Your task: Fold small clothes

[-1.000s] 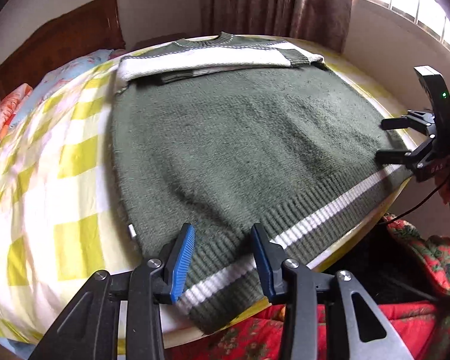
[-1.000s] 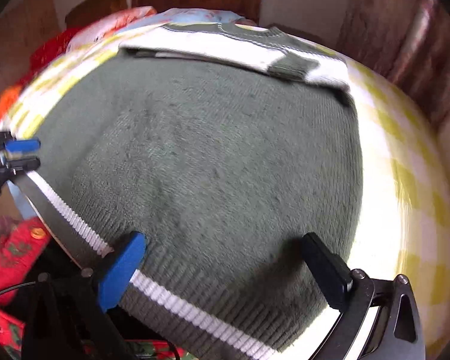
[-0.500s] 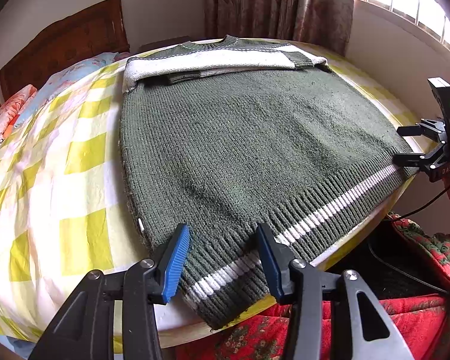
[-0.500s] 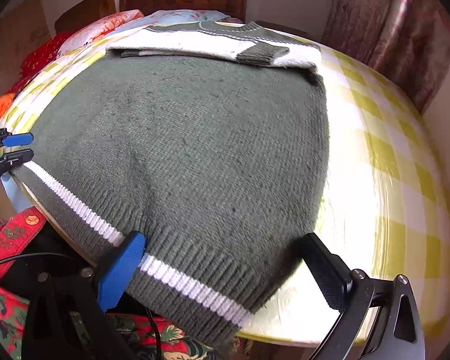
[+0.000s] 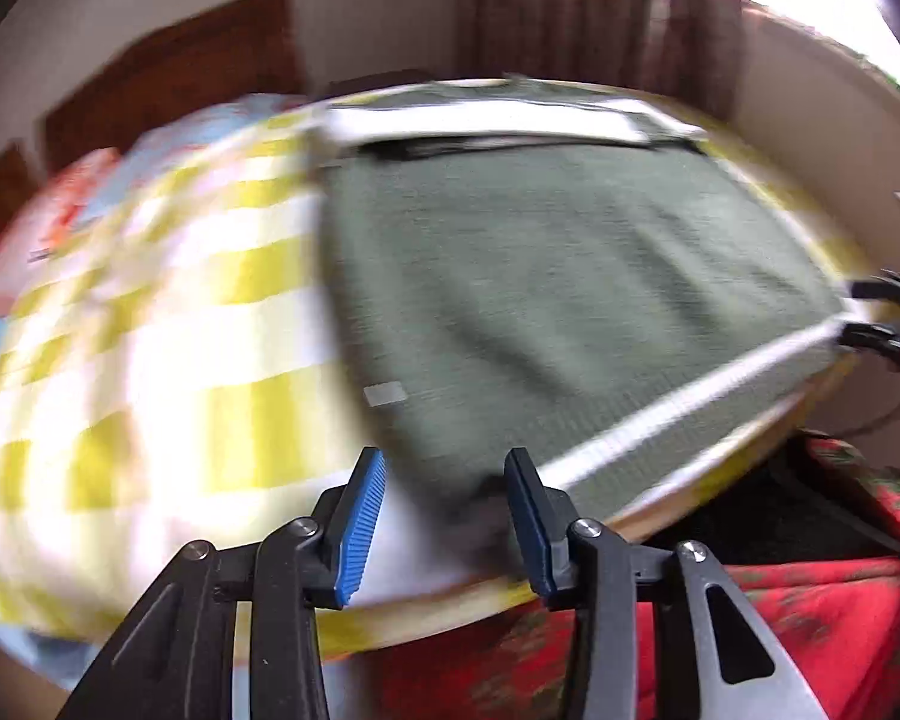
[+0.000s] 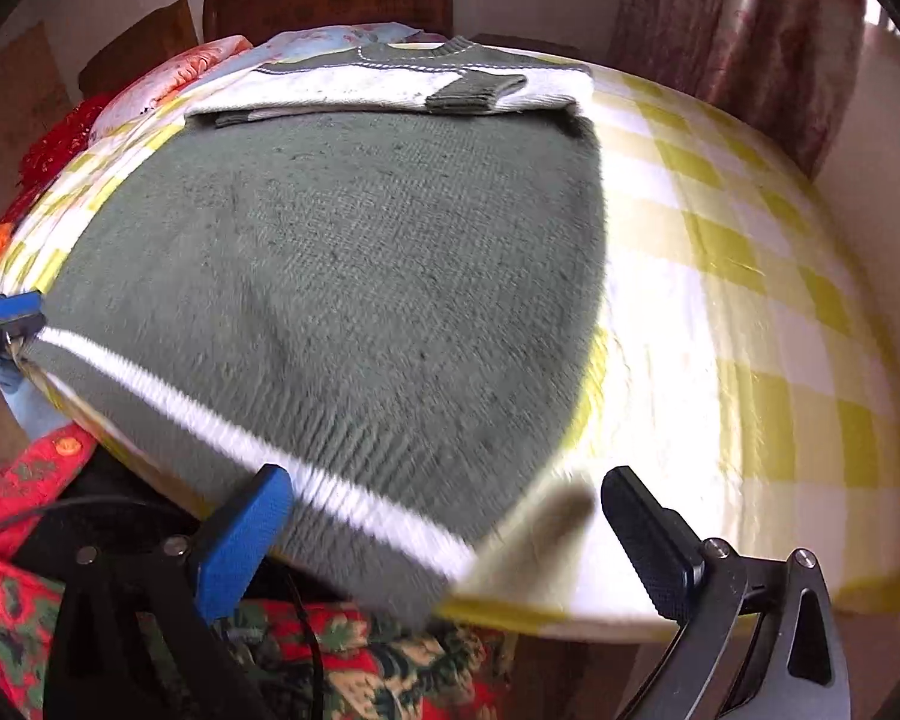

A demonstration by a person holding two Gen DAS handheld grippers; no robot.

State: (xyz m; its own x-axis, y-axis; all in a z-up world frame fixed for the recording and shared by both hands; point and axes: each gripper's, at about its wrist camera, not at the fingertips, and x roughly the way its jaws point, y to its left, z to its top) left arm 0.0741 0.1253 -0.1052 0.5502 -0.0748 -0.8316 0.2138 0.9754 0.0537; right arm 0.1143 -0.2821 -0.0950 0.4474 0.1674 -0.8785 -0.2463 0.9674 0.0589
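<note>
- A green sweater (image 6: 342, 276) was seen spread flat on a round worktop (image 6: 570, 612) covered with a yellow-checked cloth (image 6: 750, 312), its sleeves already laid across the chest at the end farthest from both tools.
- The left hand-held gripper (image 5: 444, 516) was held with its jaws wide and nothing clamped; the near hem corner of the sweater lay just ahead of and between its blue pads (image 5: 360, 525) (the left wrist view was badly smeared, so contact could not be judged).
- The right hand-held gripper (image 6: 450, 534) was likewise held wide and empty, with the white-striped hem (image 6: 228, 429) running across the gap just ahead of its tips and the other hem corner close to its right-hand finger.
- The step in hand was judged to be a grasp of the two hem corners for a fold up toward the collar.
- That step would be done well if both layers of the ribbing were pinched at each corner, the cloth beneath were left out of the bite, and the two corners were lifted together and level so that the body would not skew.
- The hem overhung the worktop edge on the near side, so a low approach from below the rim was thought workable.
</note>
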